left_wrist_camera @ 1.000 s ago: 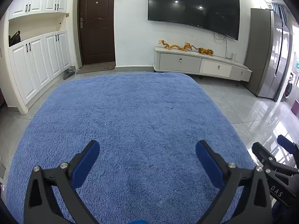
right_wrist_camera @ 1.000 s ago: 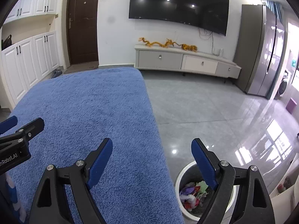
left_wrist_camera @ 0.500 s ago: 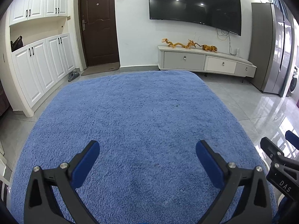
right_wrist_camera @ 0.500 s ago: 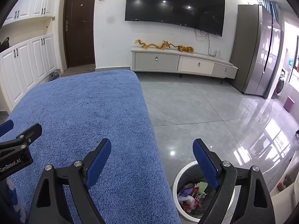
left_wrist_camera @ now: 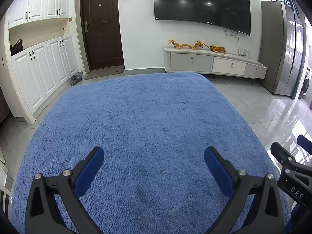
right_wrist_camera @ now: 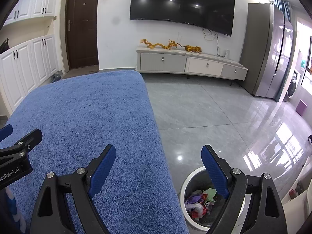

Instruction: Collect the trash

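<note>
A white-rimmed round bin (right_wrist_camera: 187,181) stands on the grey floor at the rug's right edge, with several crumpled colourful wrappers (right_wrist_camera: 198,202) inside. My right gripper (right_wrist_camera: 158,156) hangs open above the rug edge and the bin, nothing between its blue pads. My left gripper (left_wrist_camera: 154,156) is open over the blue rug (left_wrist_camera: 140,126), empty too. No loose trash shows on the rug. Each gripper's tip appears at the edge of the other's view.
A low white TV cabinet (right_wrist_camera: 191,64) with golden dragon figures (right_wrist_camera: 169,45) stands at the far wall under a large TV (right_wrist_camera: 181,3). A dark door (left_wrist_camera: 102,31) and white cupboards (left_wrist_camera: 39,74) are on the left. A tall grey fridge (right_wrist_camera: 271,48) stands right.
The left wrist view has levelled out from a tilt; the rug and room sit more upright in it. Both grippers stay open and in place.
</note>
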A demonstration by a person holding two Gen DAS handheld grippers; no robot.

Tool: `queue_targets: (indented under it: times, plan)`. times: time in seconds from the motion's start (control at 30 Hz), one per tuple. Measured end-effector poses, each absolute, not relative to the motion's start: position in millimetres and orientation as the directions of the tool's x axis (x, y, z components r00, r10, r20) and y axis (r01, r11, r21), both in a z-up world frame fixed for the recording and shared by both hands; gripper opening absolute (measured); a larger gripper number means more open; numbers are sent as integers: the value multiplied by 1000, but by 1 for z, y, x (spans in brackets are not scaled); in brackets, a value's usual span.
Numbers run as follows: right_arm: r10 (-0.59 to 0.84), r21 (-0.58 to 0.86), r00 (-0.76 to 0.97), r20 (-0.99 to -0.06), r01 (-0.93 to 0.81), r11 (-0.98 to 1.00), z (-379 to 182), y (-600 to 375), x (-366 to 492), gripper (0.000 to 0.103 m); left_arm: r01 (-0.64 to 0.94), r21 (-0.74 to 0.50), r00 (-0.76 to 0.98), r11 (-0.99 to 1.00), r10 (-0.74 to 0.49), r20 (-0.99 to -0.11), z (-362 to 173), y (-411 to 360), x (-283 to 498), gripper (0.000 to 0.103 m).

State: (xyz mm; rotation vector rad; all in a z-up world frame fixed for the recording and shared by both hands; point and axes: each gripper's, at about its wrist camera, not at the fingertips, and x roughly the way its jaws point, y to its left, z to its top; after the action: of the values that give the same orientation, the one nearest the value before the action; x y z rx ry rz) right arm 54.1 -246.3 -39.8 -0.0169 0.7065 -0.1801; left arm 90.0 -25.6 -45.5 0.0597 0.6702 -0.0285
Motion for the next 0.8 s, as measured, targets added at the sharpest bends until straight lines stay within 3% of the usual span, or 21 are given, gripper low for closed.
queue_targets:
  times: [0.8]
  plan:
    - [-181,-85,733,-656,166,982,-45,-246,53,88,66,95,761,993,11,-649,-49,-39,87,103]
